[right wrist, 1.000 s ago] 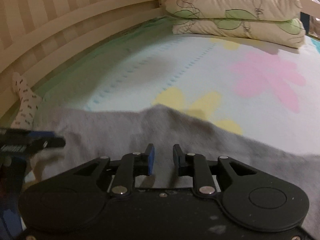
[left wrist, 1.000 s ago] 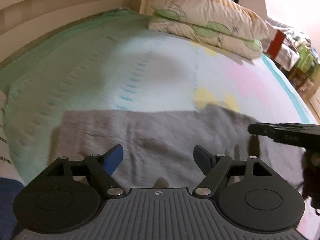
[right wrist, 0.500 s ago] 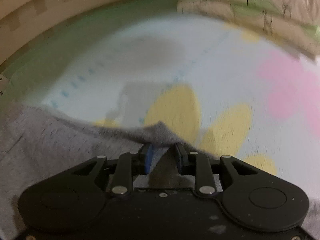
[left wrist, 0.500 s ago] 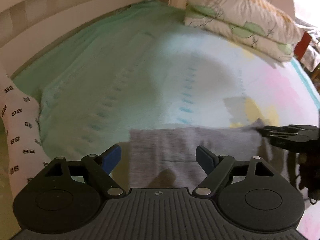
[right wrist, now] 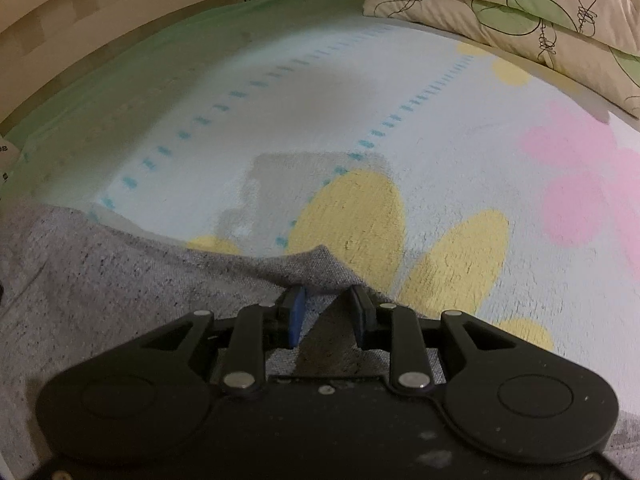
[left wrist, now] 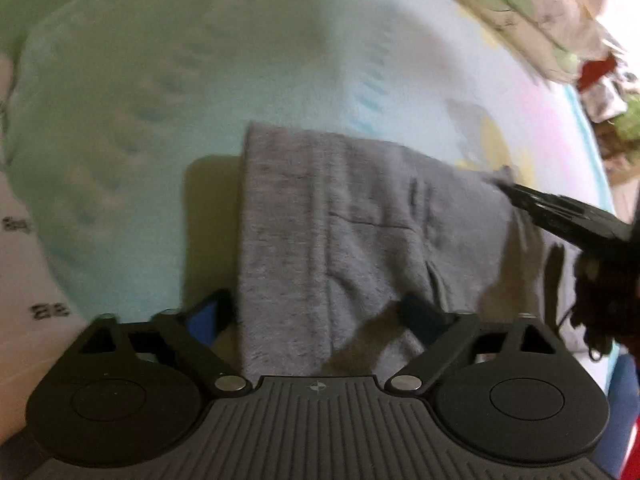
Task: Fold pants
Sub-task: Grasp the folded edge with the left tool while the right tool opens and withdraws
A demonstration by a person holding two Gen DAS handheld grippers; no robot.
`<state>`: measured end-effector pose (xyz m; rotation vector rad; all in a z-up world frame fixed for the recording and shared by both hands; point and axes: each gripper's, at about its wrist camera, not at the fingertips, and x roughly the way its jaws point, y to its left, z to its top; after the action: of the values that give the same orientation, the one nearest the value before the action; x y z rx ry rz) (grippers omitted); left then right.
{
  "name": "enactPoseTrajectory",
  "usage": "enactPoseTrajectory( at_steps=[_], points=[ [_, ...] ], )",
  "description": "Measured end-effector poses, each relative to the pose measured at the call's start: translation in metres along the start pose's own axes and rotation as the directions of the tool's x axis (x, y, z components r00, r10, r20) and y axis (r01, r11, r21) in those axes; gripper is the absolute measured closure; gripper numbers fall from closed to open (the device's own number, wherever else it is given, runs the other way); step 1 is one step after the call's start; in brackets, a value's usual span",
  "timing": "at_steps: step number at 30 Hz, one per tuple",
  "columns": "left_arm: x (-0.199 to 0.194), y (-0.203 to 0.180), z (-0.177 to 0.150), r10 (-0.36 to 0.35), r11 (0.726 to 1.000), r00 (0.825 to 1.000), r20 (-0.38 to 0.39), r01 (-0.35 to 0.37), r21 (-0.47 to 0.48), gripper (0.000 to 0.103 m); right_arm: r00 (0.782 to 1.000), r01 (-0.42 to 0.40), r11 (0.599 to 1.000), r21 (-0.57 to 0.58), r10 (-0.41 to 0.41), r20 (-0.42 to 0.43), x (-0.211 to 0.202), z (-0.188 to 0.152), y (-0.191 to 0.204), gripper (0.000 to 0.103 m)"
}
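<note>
The left gripper [left wrist: 316, 312] hovers with fingers spread wide above one pair of grey pants [left wrist: 340, 232] lying flat ahead on the bedspread [right wrist: 360, 112], while the right gripper [right wrist: 326, 312], fingers narrowed, seemingly pinches a raised fabric corner, two pillows [right wrist: 520, 8] beyond.

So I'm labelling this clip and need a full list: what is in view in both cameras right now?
grey knit pants: one, grey, lying on the bed, a raised fold at the right gripper
pastel bedspread with yellow and pink flower shapes: one, mint, white, yellow, pink, under the pants
cream pillows with green leaf print: two, stacked, far end of the bed
pale wooden bed rail: one, beige, far left
white cloth with black marks: one, left edge
left gripper: one, black with blue pads, open, straddling the pants
right gripper: one, black, jaws narrowed about the pants' fold
</note>
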<state>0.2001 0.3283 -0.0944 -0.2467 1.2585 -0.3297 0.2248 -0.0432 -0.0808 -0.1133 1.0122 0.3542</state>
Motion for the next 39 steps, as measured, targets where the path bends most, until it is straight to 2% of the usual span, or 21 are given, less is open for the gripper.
enactPoseTrajectory(
  at_steps=[3,6,13,19,20,22,23,24,28,32,36,39],
  points=[
    [0.002,-0.008,-0.003,0.018,0.999,1.000,-0.009,-0.018,0.032,0.001,1.000,-0.003,1.000,-0.002,0.003,0.000,0.001,0.000,0.000,0.076],
    [0.004,-0.013,-0.006,0.029,0.999,1.000,-0.008,-0.028,0.041,0.001,1.000,-0.015,1.000,0.003,0.015,0.001,0.000,0.000,-0.003,0.076],
    [0.008,-0.014,-0.008,0.011,1.000,0.999,0.052,-0.010,-0.015,0.001,0.999,-0.024,1.000,0.018,0.023,0.030,-0.001,-0.005,-0.005,0.076],
    [0.011,-0.022,-0.008,0.033,0.999,0.995,0.095,-0.030,-0.027,0.002,0.998,-0.022,0.999,0.034,0.020,0.063,0.000,-0.007,-0.005,0.076],
    [0.010,-0.023,-0.009,0.045,0.998,0.993,0.107,-0.041,-0.042,0.006,0.997,-0.020,0.999,0.034,0.018,0.073,0.000,-0.008,-0.005,0.076],
    [0.005,-0.027,-0.012,0.087,0.996,0.988,0.127,-0.083,-0.037,0.029,0.996,-0.020,0.999,0.032,0.017,0.093,0.000,-0.009,-0.005,0.076],
    [0.002,-0.030,-0.014,0.072,0.997,0.988,0.134,-0.070,-0.024,0.053,0.995,-0.024,0.999,0.032,0.021,0.099,0.000,-0.010,-0.006,0.076],
    [-0.001,-0.032,-0.016,0.059,0.998,0.987,0.147,-0.056,-0.028,0.064,0.994,-0.031,0.999,0.038,0.027,0.103,-0.002,-0.010,-0.007,0.076],
    [-0.009,-0.040,-0.021,0.083,0.996,0.980,0.180,-0.079,-0.028,0.074,0.989,-0.040,0.995,0.087,0.027,0.149,-0.026,-0.018,-0.011,0.074],
    [-0.016,-0.040,-0.022,0.071,0.997,0.976,0.205,-0.063,-0.045,0.077,0.976,-0.137,0.989,0.061,0.124,0.178,-0.064,-0.046,0.007,0.073],
    [-0.025,-0.040,-0.022,0.058,0.997,0.975,0.214,-0.047,-0.055,0.078,0.971,-0.201,0.979,-0.037,0.204,0.126,-0.096,-0.098,0.040,0.073],
    [-0.032,-0.046,-0.021,0.051,0.998,0.973,0.225,-0.039,-0.055,0.080,0.975,-0.202,0.977,-0.068,0.207,0.082,-0.110,-0.135,0.058,0.073]
  ],
)
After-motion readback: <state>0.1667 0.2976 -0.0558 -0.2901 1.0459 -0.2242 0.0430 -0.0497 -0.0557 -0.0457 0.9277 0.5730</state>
